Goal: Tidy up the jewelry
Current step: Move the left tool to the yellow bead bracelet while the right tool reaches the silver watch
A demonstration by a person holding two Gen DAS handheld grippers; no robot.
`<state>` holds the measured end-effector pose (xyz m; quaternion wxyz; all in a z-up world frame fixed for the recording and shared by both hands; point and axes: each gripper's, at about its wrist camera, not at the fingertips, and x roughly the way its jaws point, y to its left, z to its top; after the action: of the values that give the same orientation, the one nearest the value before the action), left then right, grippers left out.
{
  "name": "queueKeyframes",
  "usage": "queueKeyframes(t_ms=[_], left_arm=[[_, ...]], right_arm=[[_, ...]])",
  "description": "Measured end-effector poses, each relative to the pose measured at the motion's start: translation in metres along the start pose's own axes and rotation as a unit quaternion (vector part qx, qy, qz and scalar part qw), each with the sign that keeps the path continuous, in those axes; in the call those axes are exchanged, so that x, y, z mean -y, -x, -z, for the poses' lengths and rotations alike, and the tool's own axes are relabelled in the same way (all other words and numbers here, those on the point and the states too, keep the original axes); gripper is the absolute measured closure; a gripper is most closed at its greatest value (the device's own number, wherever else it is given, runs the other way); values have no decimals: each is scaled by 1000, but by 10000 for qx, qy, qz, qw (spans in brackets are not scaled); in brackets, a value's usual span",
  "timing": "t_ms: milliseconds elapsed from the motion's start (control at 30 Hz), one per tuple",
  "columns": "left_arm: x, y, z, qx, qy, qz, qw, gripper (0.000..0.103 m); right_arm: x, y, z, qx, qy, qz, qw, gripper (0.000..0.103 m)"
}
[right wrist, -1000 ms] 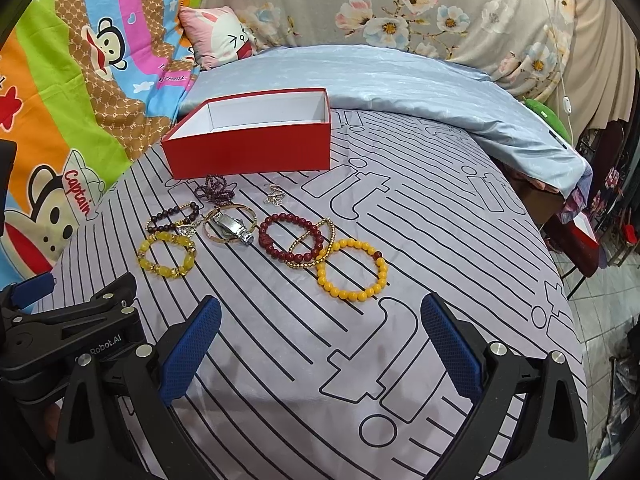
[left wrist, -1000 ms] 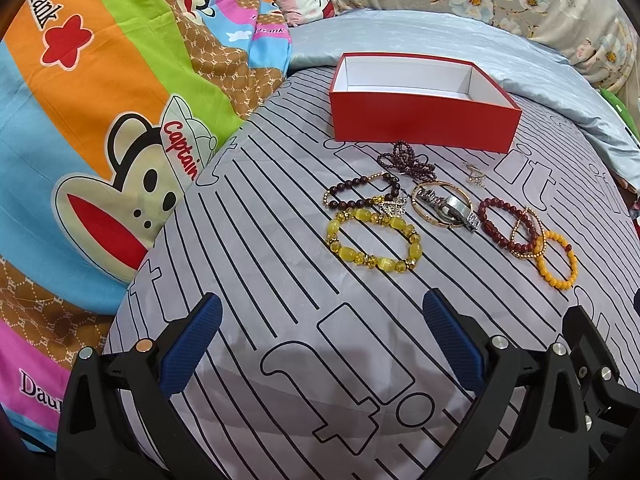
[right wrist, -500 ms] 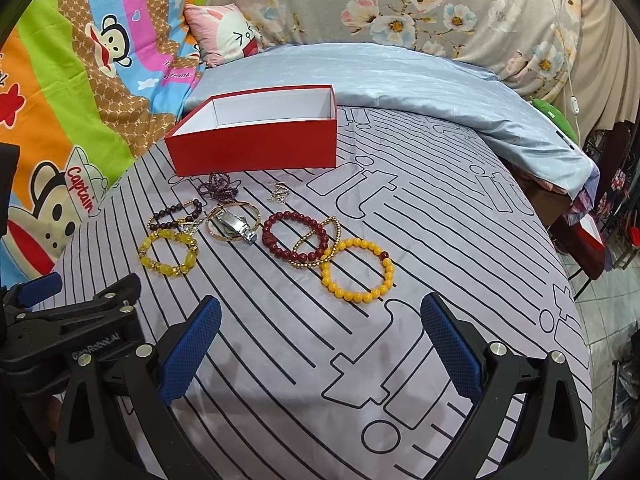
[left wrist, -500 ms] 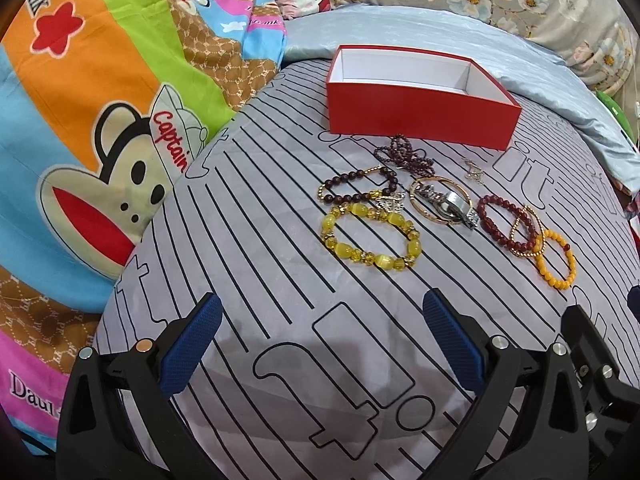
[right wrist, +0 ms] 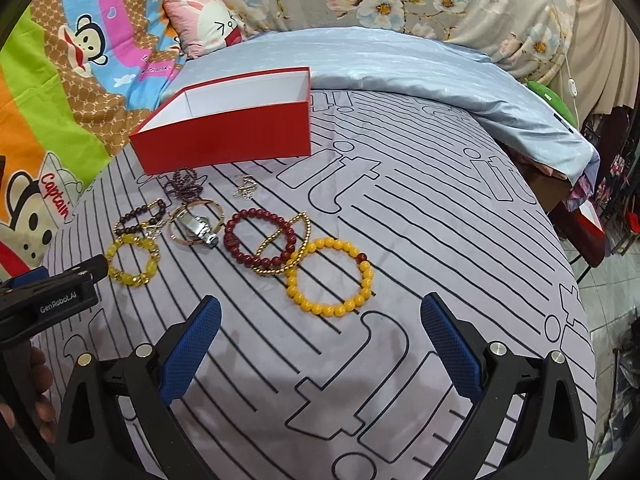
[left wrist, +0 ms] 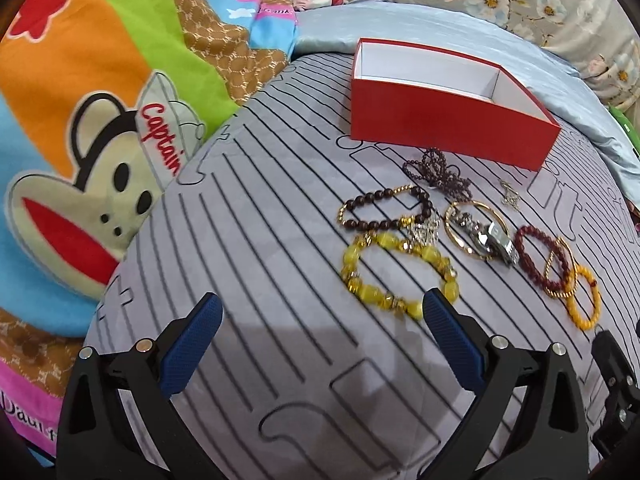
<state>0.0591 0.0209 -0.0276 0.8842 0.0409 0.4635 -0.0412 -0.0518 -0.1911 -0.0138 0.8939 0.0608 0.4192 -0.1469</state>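
Jewelry all laid out in a loose row on a grey bedspread (right wrist: 400, 216) with black stripes, and behind it an open red box (right wrist: 228, 140) with a white inside, nothing in it as far as I can see.

Going from the left end: a chunky yellow bead bracelet (left wrist: 398, 272), with a dark brown bead bracelet (left wrist: 384, 208) just behind it and touching it where a little silver charm sits. Next a thin gold bangle (right wrist: 196, 220) with a silver watch (right wrist: 200, 228) lying across it. A tangled dark purple bead strand (left wrist: 438, 172) sits right up against the front wall of the box, and a small gold chain piece (right wrist: 245, 187) lies by itself near there. Then a dark red bead bracelet (right wrist: 260, 238), a gold bead bangle (right wrist: 286, 248) overlapping it, and an orange bead bracelet (right wrist: 330, 278) overlapping that one at the right end.

Left gripper (left wrist: 322, 336) hovers low over the spread with its blue pads spread wide and nothing between them; its right pad lines up right next to the yellow bracelet. Right gripper (right wrist: 320, 334) is also splayed wide and empty, hanging just short of the orange bracelet. A hand (right wrist: 38, 384) shows at the edge of the right view holding the other tool.

Cartoon monkey blanket (left wrist: 100, 120) off to the left, light blue quilt (right wrist: 400, 60) behind the box.
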Motion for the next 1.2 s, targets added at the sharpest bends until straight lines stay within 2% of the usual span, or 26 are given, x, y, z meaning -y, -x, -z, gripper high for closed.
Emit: queueKeyframes(t_ms=[67,267,367,433,500,533,567,600,667,833,1000,1200], left_arm=[[2,-8,-3,-28,-26,-3,10000,11],[4,-33,-6,-302,-2,182,9994,32],[4,-33,-8,-228,10,218,9995,41],[5,-33,-10,-203,-29,277,9994,53],[7,-32,-14,-196,-80,416,9989,73],[8,-32,-14,-197,-100,479,9986,77],[10,-32,-15,-217,-133,591,9979,88],[11,-30,-13,-229,-138,642,9976,94],[10,-29,-14,-268,-109,859,9959,94],[12,-14,-13,-170,-98,993,9949,94],[8,3,-12,-62,-77,1088,9940,94],[3,6,-10,-65,-20,1073,9942,94]], right_arm=[[2,-4,-2,-30,-12,7,10000,7],[11,-17,-6,-139,-74,66,9999,7],[16,-24,-7,-190,-140,66,9997,7],[18,-26,-9,-205,-169,67,9996,8],[18,-28,-10,-208,-172,46,9996,12],[18,-29,-10,-231,-171,24,9996,13],[17,-30,-11,-248,-171,-1,9995,15],[17,-30,-11,-256,-168,-37,9995,17],[14,-31,-12,-263,-147,-100,9995,20],[6,-31,-14,-245,-85,-273,9993,28],[-7,-33,-22,-257,10,-555,9981,43],[-34,-35,-30,-233,298,-864,9955,48]])
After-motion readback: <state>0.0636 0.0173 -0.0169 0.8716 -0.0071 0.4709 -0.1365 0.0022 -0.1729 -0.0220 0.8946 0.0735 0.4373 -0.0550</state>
